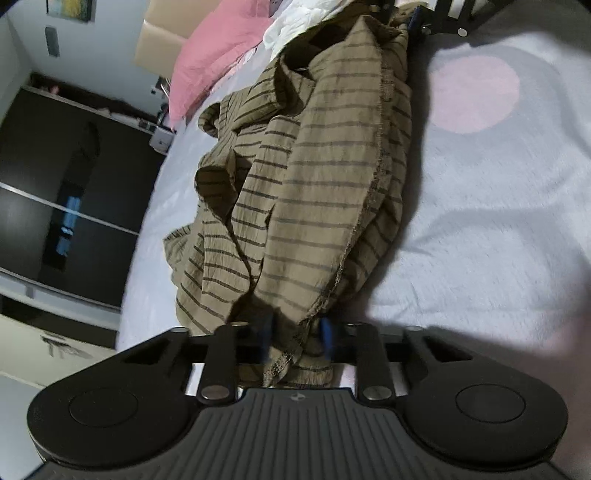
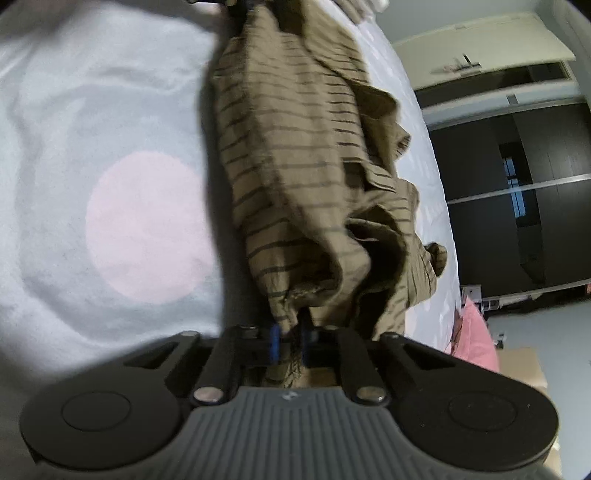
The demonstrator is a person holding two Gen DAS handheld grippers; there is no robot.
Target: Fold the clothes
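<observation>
A crumpled olive-brown garment with thin dark stripes [image 1: 310, 192] lies stretched in a long bunch across a pale bed sheet. My left gripper [image 1: 297, 338] is shut on one end of it, a frayed hem pinched between the blue pads. At the far end of the cloth in that view, the right gripper [image 1: 417, 20] grips the other end. In the right wrist view the same striped garment [image 2: 295, 155] runs away from my right gripper [image 2: 290, 341], whose blue pads are shut on a bunched edge. The left gripper [image 2: 240, 3] shows at the top there.
The bed sheet [image 1: 480, 240] is pale with a large pink circle [image 1: 476, 94]. A pink pillow [image 1: 218, 55] and white bedding [image 1: 295, 22] lie by the headboard. Dark wardrobe doors [image 1: 55, 192] stand beyond the bed's edge.
</observation>
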